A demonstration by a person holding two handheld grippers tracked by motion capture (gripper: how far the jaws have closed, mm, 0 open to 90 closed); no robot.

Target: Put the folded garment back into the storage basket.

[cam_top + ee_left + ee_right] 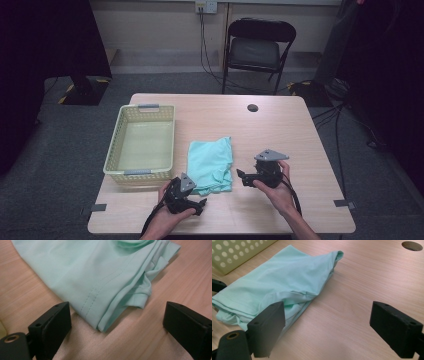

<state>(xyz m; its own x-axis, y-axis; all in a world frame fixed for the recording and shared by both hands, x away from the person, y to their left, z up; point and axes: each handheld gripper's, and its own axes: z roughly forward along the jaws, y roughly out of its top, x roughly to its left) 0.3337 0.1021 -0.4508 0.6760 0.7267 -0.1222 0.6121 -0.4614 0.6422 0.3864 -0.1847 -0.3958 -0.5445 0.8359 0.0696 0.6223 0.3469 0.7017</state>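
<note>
Folded mint cloth (210, 165) lies on the counter (280, 130) just right of the yellow basket (141, 142), my left claw (201, 204) at its near corner, right claw (240, 176) at its right edge, both released, flanking to lift it.

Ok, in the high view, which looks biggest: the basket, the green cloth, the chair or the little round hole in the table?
1. The basket and the chair look about alike; the chair stands farther off, so I won't rank them.
2. The green cloth.
3. The round hole, clearly smallest.
</note>
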